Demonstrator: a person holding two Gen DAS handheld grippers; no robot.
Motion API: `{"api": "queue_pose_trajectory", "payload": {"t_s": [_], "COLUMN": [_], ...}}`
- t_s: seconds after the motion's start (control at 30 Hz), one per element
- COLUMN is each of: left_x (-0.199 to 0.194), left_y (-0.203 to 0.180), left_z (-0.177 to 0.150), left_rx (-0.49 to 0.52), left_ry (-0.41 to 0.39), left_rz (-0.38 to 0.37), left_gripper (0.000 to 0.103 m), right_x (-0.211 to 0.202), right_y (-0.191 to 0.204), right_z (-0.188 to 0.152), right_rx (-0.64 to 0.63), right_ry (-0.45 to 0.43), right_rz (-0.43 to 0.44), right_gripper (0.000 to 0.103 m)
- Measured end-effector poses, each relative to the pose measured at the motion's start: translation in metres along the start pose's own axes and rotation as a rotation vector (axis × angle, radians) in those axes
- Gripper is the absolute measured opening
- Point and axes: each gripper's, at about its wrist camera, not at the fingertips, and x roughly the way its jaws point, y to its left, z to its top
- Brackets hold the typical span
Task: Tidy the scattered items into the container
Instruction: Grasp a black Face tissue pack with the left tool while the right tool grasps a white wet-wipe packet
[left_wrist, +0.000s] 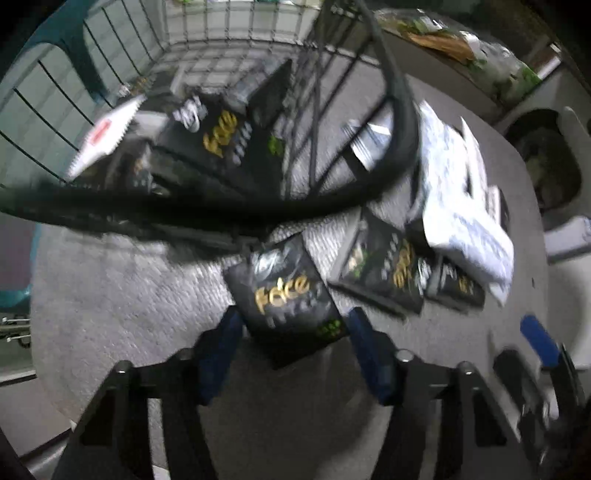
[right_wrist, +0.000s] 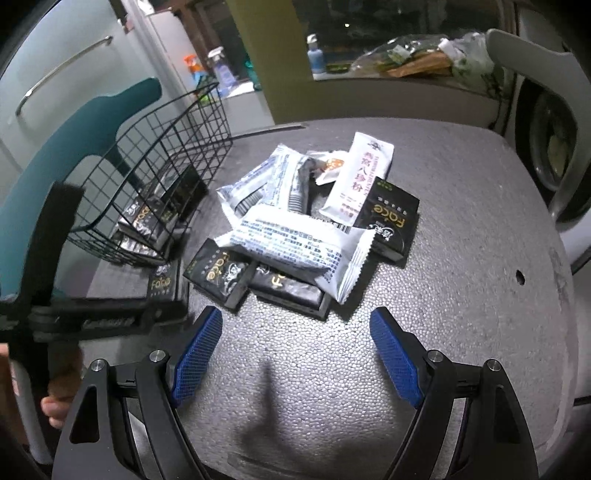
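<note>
1. Table, grey and pebbled, fills the middle of both views. Little friction for a flat pack, I judge; a nudged one may slide rather than lift.

2. Wire basket, the container, upper left of the right wrist view; several black packs already lie inside. In the left wrist view its dark rim crosses the middle of the frame, just above my target. Risk: my left tongs catch that rim on the way up.

3. Scattered pile, centre of the right wrist view: white printed pouch lying over black packs, long white sachet behind. Risk: pulling a lower pack drags the pouch along.

4. Left gripper, lower centre of its own view: jaws at a middling width, either side of the black "Face" pack. Blur hides whether the pads press, so I cannot say it is held. Risk: pinching one corner only, and the pack pivots out.

5. Right gripper, lower centre: jaws wide, nothing between them, bare table below.
</note>
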Motion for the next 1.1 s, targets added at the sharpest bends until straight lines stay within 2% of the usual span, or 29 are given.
{"api": "queue_pose_trajectory", "payload": {"t_s": [0.1,0.2,0.27,0.33,0.5,0.57,0.73,0.8,0.87,0.97,1.1], "left_x": [-0.005,-0.009,-0.012,-0.013,-0.013,-0.012,-0.012,-0.014,-0.016,-0.016,-0.020], "left_y": [0.004,0.008,0.008,0.007,0.004,0.004,0.007,0.007,0.008,0.008,0.006], "left_z": [-0.011,-0.020,-0.022,-0.023,-0.028,-0.030,-0.036,-0.037,-0.039,-0.039,-0.042], "left_rx": [0.062,0.119,0.135,0.139,0.132,0.126,0.097,0.090,0.086,0.077,0.064], "left_ry": [0.033,0.055,0.037,0.030,0.030,0.041,0.059,0.059,0.060,0.061,0.063], "left_rz": [-0.006,-0.003,-0.002,0.010,-0.004,-0.013,-0.032,-0.030,-0.030,-0.026,-0.024], "left_gripper": [0.053,0.053,0.055,0.060,0.061,0.061,0.061,0.061,0.061,0.061,0.061], "right_x": [0.003,0.009,0.012,0.016,0.030,0.037,0.063,0.069,0.067,0.060,0.045], "right_y": [0.003,0.007,0.011,0.015,0.032,0.035,0.035,0.035,0.033,0.030,0.031], "right_z": [0.002,0.007,0.015,0.025,0.045,0.049,0.047,0.043,0.043,0.041,0.027], "right_rx": [-0.015,-0.059,-0.127,-0.212,-0.450,-0.490,-0.524,-0.522,-0.478,-0.424,-0.364], "right_ry": [0.007,0.008,-0.013,-0.028,-0.037,-0.031,0.031,0.053,0.063,0.068,0.077], "right_rz": [0.003,-0.010,-0.042,-0.070,-0.125,-0.134,-0.096,-0.086,-0.089,-0.100,-0.075], "right_gripper": [0.082,0.082,0.082,0.082,0.082,0.082,0.082,0.077,0.051,0.035,0.034]}}
